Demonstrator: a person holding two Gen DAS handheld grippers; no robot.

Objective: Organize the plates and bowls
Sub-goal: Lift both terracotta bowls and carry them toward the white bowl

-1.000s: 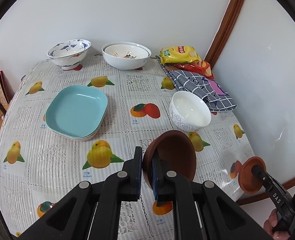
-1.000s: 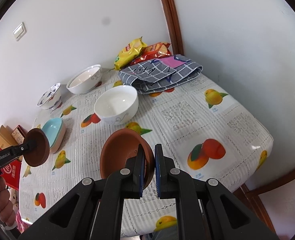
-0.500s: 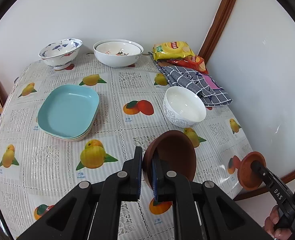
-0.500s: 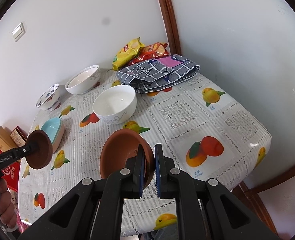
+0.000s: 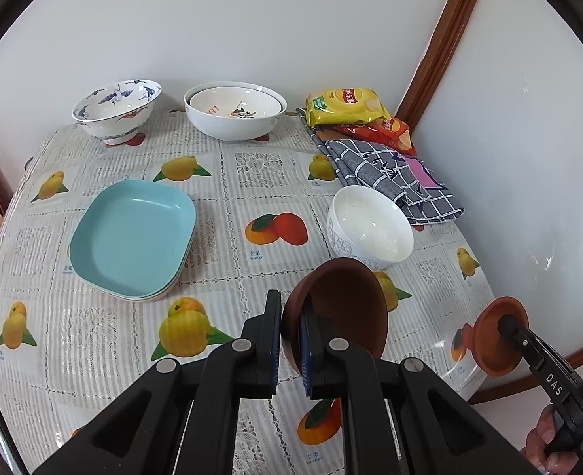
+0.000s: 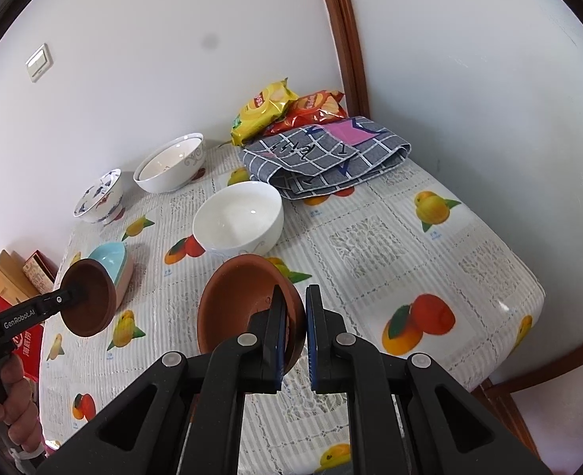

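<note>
Each hand carries a small brown bowl clear of the desk point(image 5: 228, 198). The left tool point(image 5: 290, 334) pinches the rim of the darker brown bowl point(image 5: 343, 308), one finger inside and one outside, so the bowl hangs tilted with its hollow turned towards the wall. The right tool point(image 6: 292, 330) grips the lighter terracotta bowl point(image 6: 240, 301) the same way, by the rim nearest the person. A rim pinch seems the only sensible hold here, since the jaws are too narrow to span a whole bowl.

The two bowls look alike in shape, so I judge they are meant to be nested together, as the rest of the crockery already is: the turquoise plates point(image 5: 133, 237) sit stacked on the left of the desk, and the large white bowl point(image 5: 234, 113) by the wall has a second bowl inside it. The blue-patterned bowl point(image 5: 115, 109) stands alone beside it, and the plain white bowl point(image 6: 238, 217) stands just beyond the two held ones, near the folded checked cloth point(image 6: 327, 158). The crisp packets point(image 6: 287, 109) are pushed into the corner, out of the way.
</note>
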